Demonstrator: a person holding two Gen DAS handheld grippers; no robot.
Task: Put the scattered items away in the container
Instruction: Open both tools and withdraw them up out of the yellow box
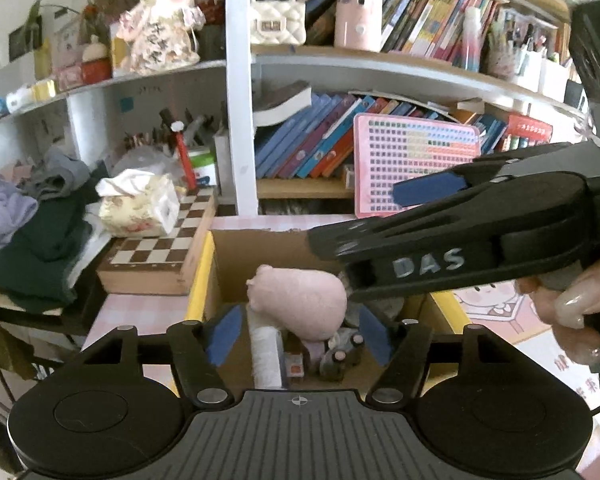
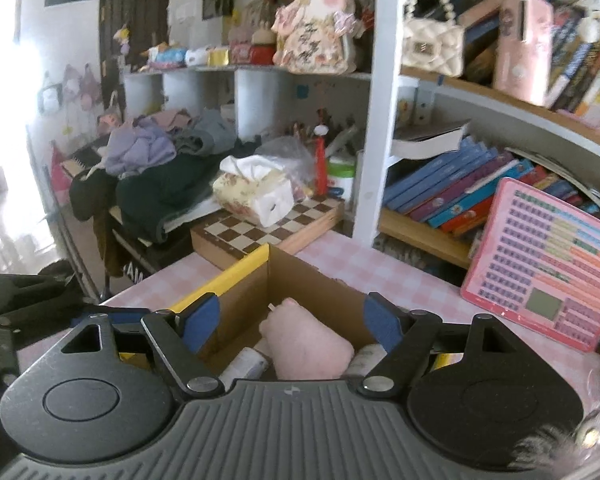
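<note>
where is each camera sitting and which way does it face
Left wrist: sits on the left gripper, looking forward and down into the cardboard box with the pink plush toy; the right gripper and a hand cross the right side.
Right wrist: sits on the right gripper, looking down into the same box toward the bookshelf; the left gripper's black body shows at the left edge.
Shared: box, plush toy, chessboard, tissue pack, pink board.

Legible lettering: "DAS", pale capitals on the black body of the right gripper point(image 1: 380, 216). Print on the book spines and the pink chart board point(image 1: 416, 164) is too blurred to read.
</note>
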